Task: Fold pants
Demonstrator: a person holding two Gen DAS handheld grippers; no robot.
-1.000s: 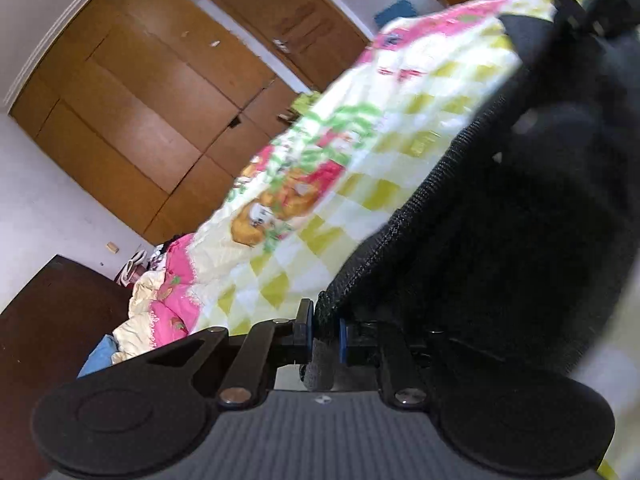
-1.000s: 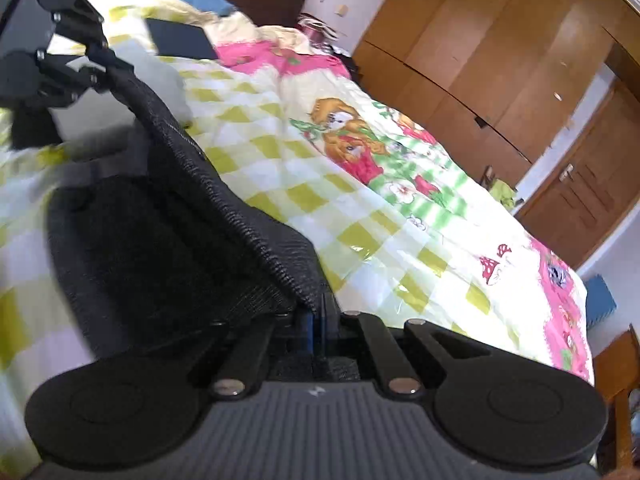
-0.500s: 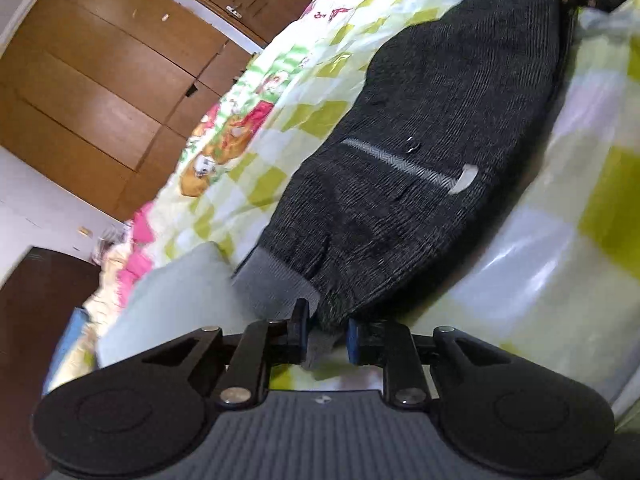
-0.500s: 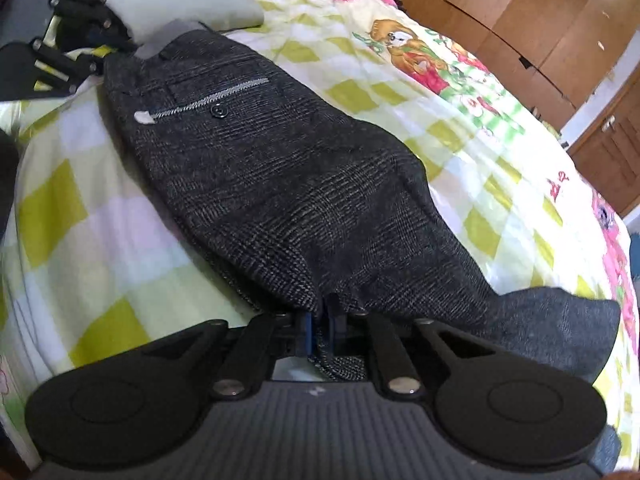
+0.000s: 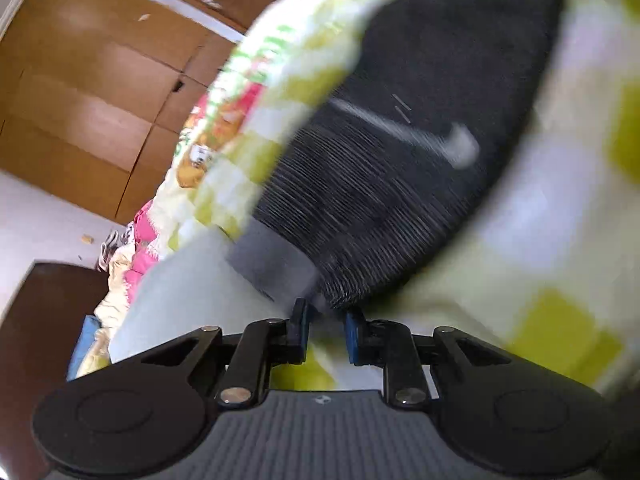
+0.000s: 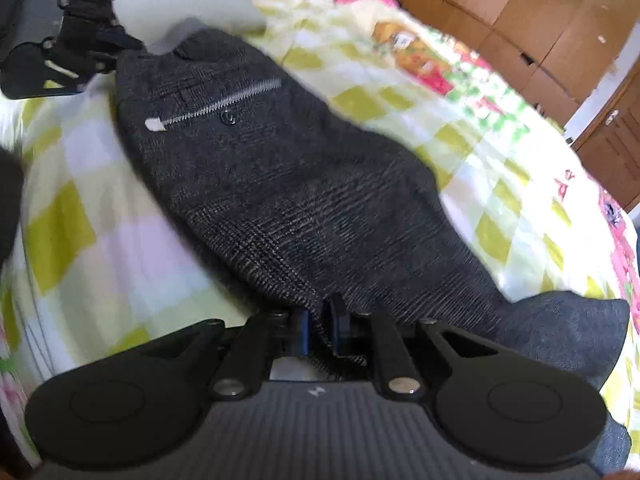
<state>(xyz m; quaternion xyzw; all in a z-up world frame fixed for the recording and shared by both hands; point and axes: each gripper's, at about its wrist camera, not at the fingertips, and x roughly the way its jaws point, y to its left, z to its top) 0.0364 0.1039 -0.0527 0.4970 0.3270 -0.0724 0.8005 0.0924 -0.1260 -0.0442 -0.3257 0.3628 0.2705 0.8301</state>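
The pants [image 6: 288, 184] lie flat on the checked bedspread [image 6: 88, 216], well in from its edges. Left gripper [image 5: 325, 320] is released just off the waistband; right gripper [image 6: 318, 326] is opening, cloth still between its jaws

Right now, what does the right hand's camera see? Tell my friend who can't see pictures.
Dark checked pants lie flat on a yellow-checked bedsheet. The right gripper is opening, cloth still between its pads; the left gripper is at the far end.
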